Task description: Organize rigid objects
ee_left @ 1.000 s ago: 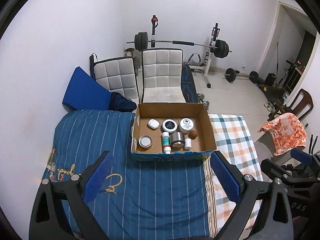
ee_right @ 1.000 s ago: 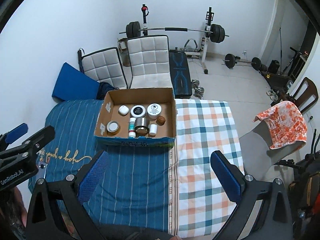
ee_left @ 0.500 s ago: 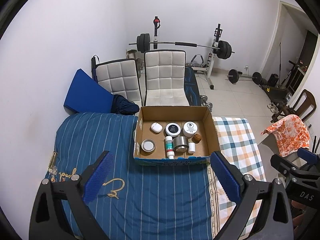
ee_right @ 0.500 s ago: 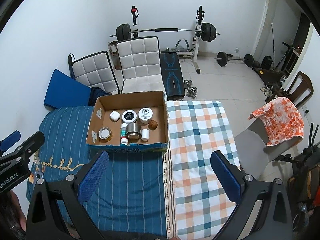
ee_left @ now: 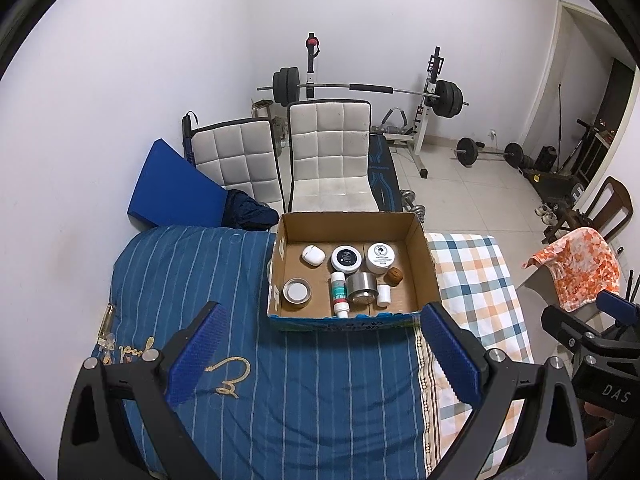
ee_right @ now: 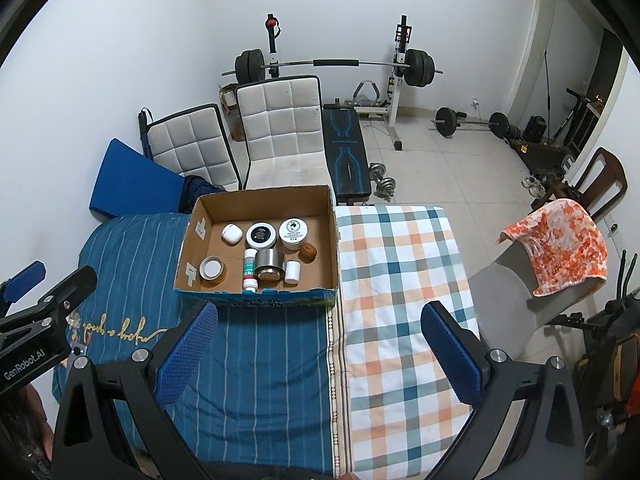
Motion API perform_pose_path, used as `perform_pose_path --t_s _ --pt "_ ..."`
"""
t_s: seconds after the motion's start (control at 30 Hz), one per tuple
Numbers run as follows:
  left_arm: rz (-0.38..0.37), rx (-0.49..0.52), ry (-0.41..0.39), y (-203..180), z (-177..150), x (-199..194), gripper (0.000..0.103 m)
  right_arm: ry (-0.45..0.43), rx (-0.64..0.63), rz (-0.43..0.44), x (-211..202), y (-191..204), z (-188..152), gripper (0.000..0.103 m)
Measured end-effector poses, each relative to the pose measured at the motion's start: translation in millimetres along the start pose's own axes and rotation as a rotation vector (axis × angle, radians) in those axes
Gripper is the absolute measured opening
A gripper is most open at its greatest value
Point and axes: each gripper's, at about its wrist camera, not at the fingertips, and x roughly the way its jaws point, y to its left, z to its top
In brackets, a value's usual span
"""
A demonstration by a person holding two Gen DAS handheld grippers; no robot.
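An open cardboard box (ee_left: 418,256) (ee_right: 192,248) stands on the bed and holds several small items: a white earbud case (ee_left: 312,255), a black-lidded jar (ee_left: 346,258), a white jar (ee_left: 380,257), a brown nut-like ball (ee_left: 394,276), a tape roll (ee_left: 297,291), a green-labelled bottle (ee_left: 339,289), a steel cup (ee_left: 361,288) and a small white bottle (ee_left: 383,295). My left gripper (ee_left: 322,354) is open and empty, high above the blue striped blanket, short of the box. My right gripper (ee_right: 318,354) is open and empty above the blanket seam.
The bed carries a blue striped blanket (ee_left: 280,392) and a plaid sheet (ee_right: 400,300). Two white chairs (ee_left: 328,160) and a blue cushion (ee_left: 172,188) stand behind the box. A barbell rack (ee_left: 360,88) is at the far wall. An orange cloth (ee_right: 560,244) hangs on a chair at right.
Both grippers have pulled back and risen from the box, which looks smaller and farther now. Both stay open and empty. The box contents have not moved.
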Motion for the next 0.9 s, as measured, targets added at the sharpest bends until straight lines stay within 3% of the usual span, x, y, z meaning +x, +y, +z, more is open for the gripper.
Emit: perform_pose_path --t_s 0.9 --pt "0.007 0.006 -0.001 0.3 -5.0 -2.8 0.100 -0.017 -0.001 -0.005 -3.9 2.4 2.8 0.103"
